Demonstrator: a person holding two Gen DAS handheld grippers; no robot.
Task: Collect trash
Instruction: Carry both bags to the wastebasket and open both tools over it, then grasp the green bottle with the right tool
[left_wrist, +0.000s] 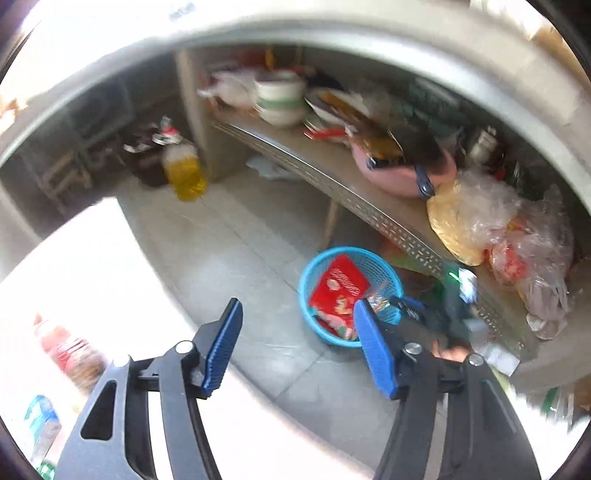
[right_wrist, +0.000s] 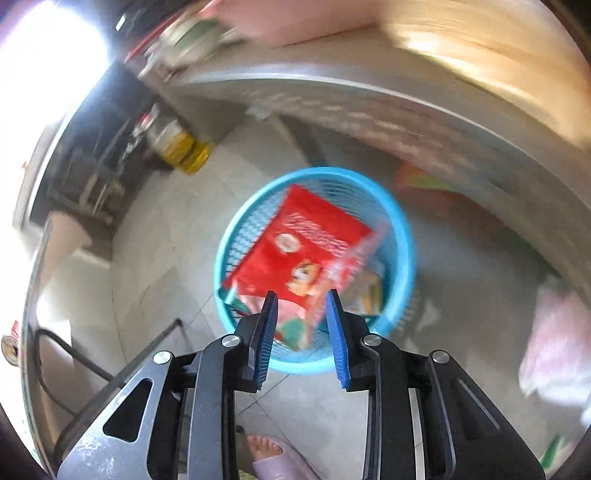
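The right gripper (right_wrist: 302, 295) is seen nearest, its fingers (right_wrist: 269, 332) parted a little with nothing gripped between them; directly beyond them a red packet (right_wrist: 301, 240) lies in the blue basket (right_wrist: 402, 236) on the floor. The packet is judged light, thin and crinkly, likely slippery, best pinched at an edge or corner. The left gripper (left_wrist: 297, 308) is held wide apart and empty, the basket (left_wrist: 314, 269) just beyond its right finger.

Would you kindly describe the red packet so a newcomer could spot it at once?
Find the round blue mesh basket on the tiled floor beside the metal shelf. The red packet leans inside it, the largest piece there, bright red with white lettering and a cartoon figure.
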